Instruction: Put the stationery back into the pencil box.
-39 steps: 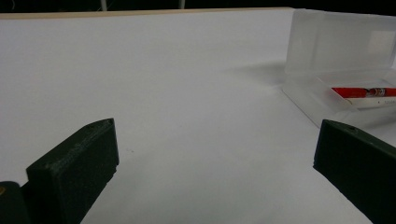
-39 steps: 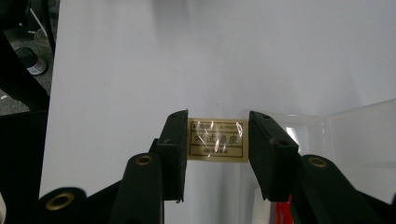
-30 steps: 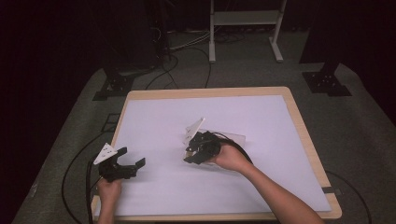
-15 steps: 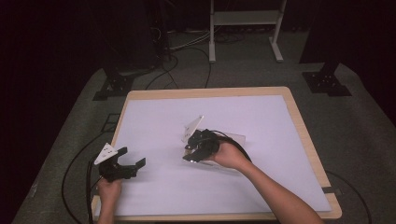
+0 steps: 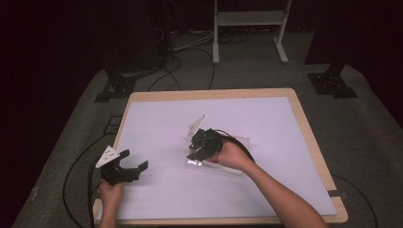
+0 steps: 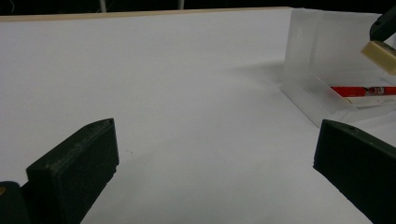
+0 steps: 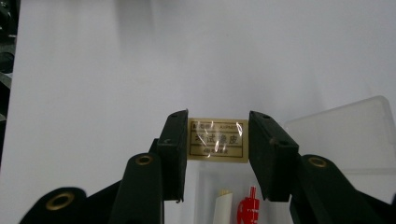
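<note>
The right gripper (image 7: 217, 154) is clamped on a cream eraser (image 7: 217, 139), now slightly lower over the clear case (image 5: 227, 164) than a second back, so stowing looks close; the left gripper (image 5: 127, 170) stays parted, idle on the white table (image 5: 285, 123)

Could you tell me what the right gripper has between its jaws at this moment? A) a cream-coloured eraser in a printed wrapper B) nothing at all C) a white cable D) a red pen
A: in the right gripper view, the right gripper has both jaws pressed against the sides of the eraser, held above the clear plastic case, where the red pen lies.
</note>
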A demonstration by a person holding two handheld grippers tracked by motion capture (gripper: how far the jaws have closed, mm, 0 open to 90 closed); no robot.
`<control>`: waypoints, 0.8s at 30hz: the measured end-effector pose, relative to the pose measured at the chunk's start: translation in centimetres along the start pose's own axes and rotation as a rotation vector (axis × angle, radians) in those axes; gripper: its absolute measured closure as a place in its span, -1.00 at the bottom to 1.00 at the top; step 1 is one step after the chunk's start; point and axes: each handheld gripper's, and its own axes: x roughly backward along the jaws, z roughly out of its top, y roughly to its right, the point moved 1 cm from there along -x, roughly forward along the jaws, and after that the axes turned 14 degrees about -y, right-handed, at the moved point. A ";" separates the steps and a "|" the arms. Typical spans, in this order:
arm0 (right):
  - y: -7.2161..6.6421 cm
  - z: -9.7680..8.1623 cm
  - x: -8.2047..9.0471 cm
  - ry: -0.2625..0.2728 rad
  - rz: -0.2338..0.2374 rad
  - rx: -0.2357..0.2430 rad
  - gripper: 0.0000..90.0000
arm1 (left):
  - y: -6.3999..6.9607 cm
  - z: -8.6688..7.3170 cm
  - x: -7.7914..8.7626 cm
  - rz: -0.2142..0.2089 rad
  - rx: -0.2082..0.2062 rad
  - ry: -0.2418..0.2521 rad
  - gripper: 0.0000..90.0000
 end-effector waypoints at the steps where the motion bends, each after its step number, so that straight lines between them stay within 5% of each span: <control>1: 0.1 0.0 -0.1 -0.003 -0.003 -0.002 0.30 | 0.0 0.0 0.0 0.000 0.000 0.000 -1.00; 24: 1.7 0.0 -2.4 -0.037 0.008 -0.027 0.30 | 0.0 0.0 0.0 0.002 -0.004 -0.002 -1.00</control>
